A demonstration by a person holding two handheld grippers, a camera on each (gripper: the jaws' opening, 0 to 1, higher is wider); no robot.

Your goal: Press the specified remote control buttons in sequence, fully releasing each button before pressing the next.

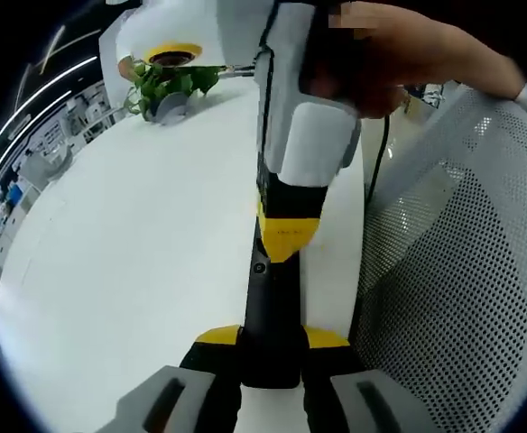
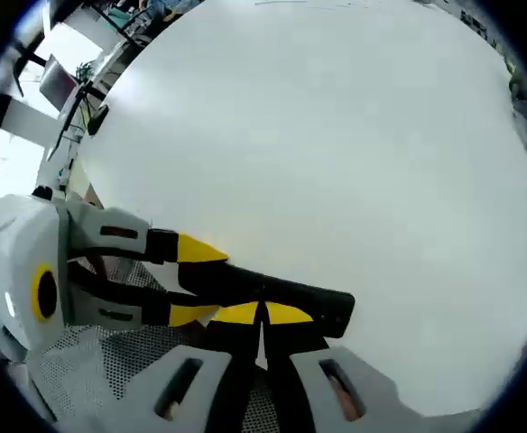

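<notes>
A remote control (image 1: pixel 271 316) lies over the bench (image 1: pixel 137 253) edge. A potted plant (image 1: pixel 166 88) stands at the far end. A mesh chair (image 1: pixel 462 271) sits beside the bench.

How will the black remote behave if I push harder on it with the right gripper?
Probably stiff: the black remote runs straight out from the left gripper. Held by one end, it may pivot or slip under the right gripper pressing farther out. Its slim body looks light.
</notes>
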